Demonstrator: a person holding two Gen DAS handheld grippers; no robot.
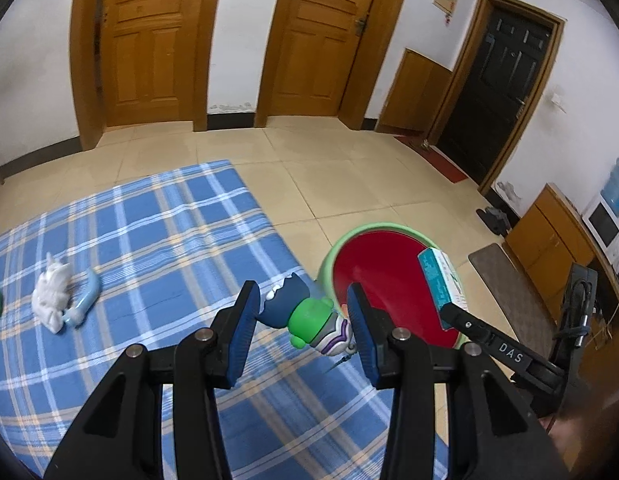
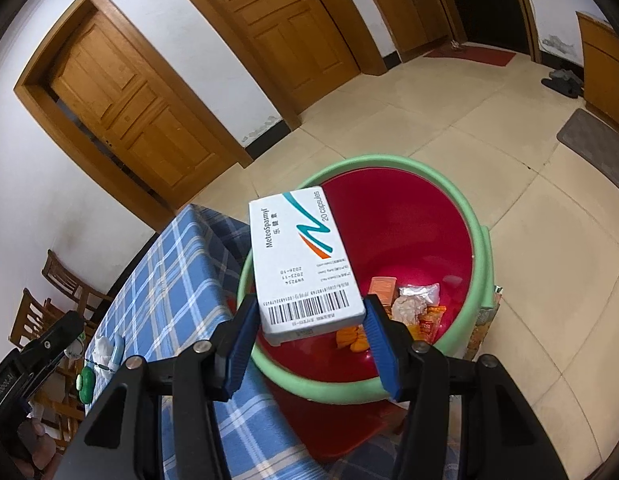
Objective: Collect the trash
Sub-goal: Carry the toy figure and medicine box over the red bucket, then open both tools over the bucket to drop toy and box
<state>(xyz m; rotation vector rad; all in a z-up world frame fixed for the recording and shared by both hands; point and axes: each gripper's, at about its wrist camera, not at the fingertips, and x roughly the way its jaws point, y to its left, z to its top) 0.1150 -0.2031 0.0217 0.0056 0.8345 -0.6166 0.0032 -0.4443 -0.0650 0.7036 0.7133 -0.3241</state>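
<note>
A white medicine box [image 2: 305, 264] is pinched by the right gripper [image 2: 309, 324] above the red, green-rimmed bin [image 2: 465, 216]; released early, it could strike the near rim and fall outside. A toy figure [image 1: 309, 316] is clamped in the left gripper [image 1: 305, 312] over the plaid cloth [image 1: 149, 232], left of the bin, and might slip.

Both tongs [image 1: 305, 316] [image 2: 309, 332] are black, angular frames with silver round screws and ribbed blue pads [image 1: 245, 332]. One arm bears white "DAS" lettering.

Even indoor light, soft shadows, sharp focus, strong fisheye bending, dark vignetted corners
</note>
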